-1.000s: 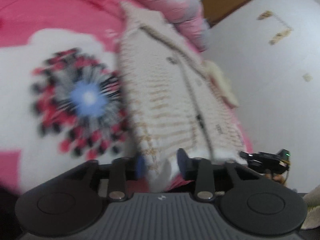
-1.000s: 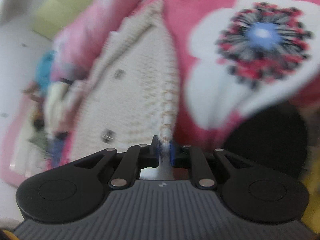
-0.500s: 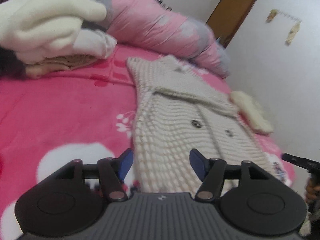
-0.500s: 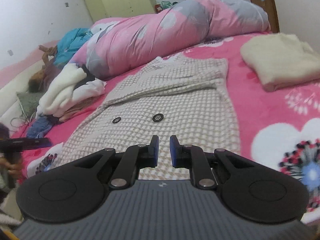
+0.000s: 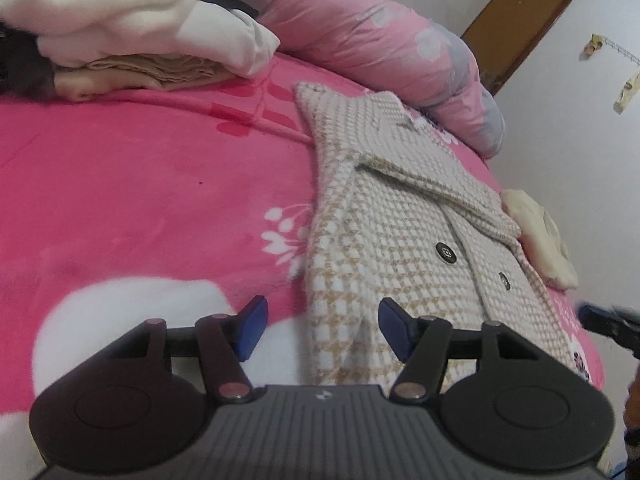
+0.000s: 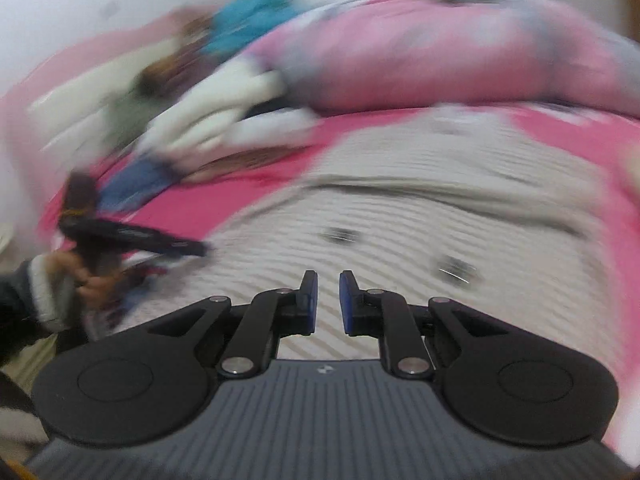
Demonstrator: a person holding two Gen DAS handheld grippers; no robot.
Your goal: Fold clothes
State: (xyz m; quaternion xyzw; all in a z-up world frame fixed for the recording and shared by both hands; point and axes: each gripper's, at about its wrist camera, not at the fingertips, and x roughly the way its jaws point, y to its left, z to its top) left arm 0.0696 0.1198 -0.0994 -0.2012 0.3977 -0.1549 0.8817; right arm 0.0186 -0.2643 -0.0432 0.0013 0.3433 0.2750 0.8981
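A cream and tan checked knit jacket with dark buttons lies spread on a pink flowered blanket, a sleeve folded across its chest. My left gripper stands wide open over the jacket's near hem, gripping nothing. The right wrist view is blurred by motion. There the same jacket fills the middle, and my right gripper hovers above it, slightly open, with nothing between its blue pads. A hand holding the other gripper shows at the left of that view.
A pile of white and tan clothes sits at the far left. A rolled pink quilt runs along the back. A folded cream garment lies at the jacket's right, near the bed's edge. A brown door stands in the white wall.
Both grippers have let go of the jacket's hem and drawn back. The left one opened wide, the right one a little. The right gripper is now swinging fast.
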